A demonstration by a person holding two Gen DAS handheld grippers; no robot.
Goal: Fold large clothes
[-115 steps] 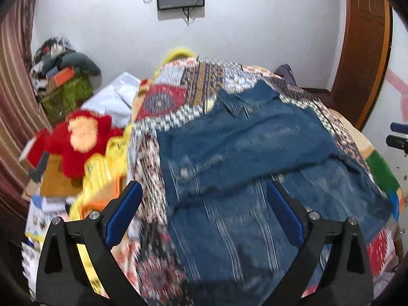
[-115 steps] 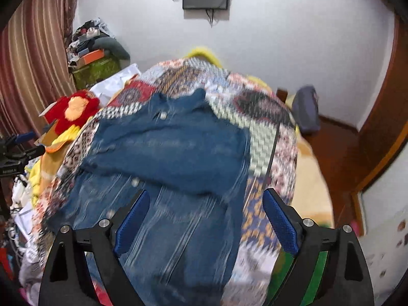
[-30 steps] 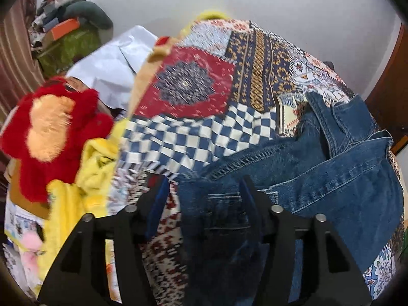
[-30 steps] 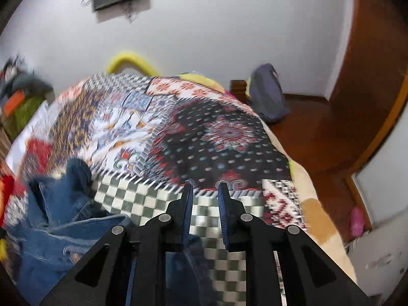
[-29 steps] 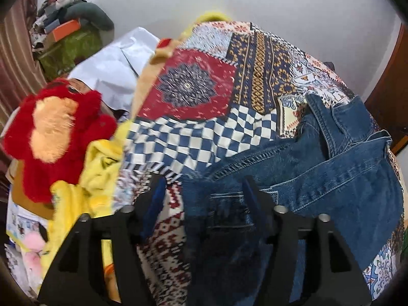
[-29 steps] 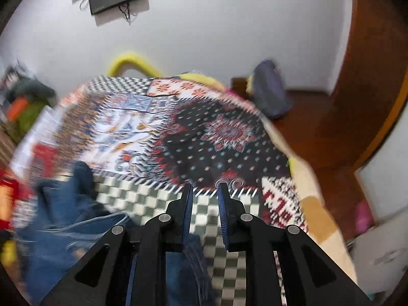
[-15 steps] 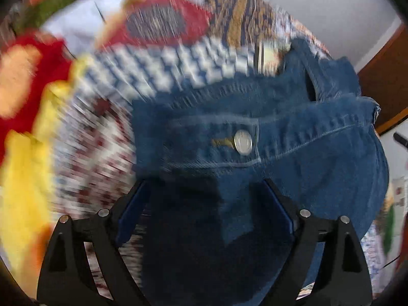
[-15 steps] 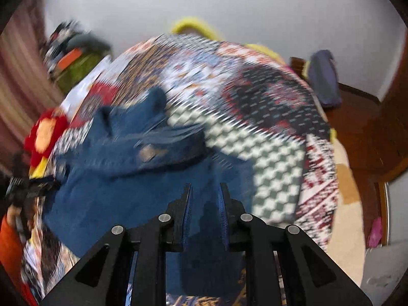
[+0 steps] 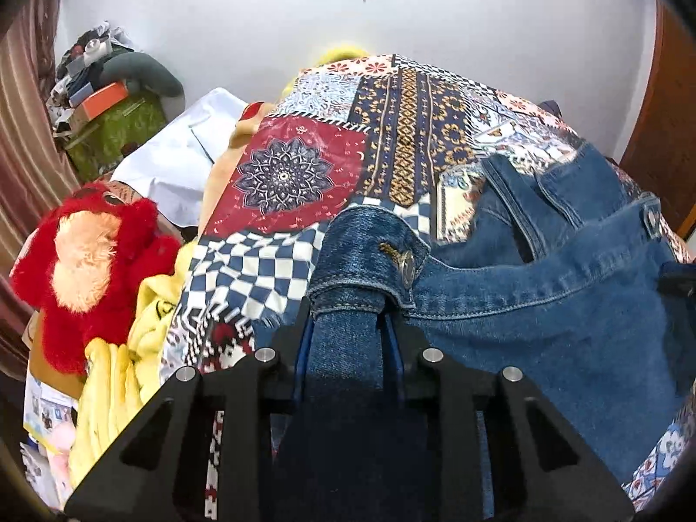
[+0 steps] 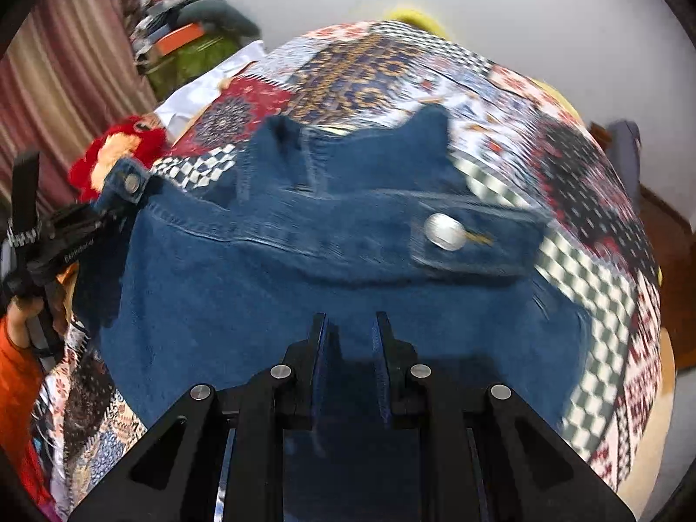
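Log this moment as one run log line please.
left gripper: shut on denim jacket | right gripper: shut on denim jacket | surface: patchwork bedspread

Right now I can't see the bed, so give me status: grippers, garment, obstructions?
Left gripper shut on denim jacket. Right gripper shut on it too. Jacket partly folded on patchwork bedspread. Red plush toy beside bed, apart.

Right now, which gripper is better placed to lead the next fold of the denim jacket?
Left, tentatively. The left gripper is shut on the denim jacket at a buttoned cuff corner, sharply seen. The right gripper also pinches denim, but its view is blurred.
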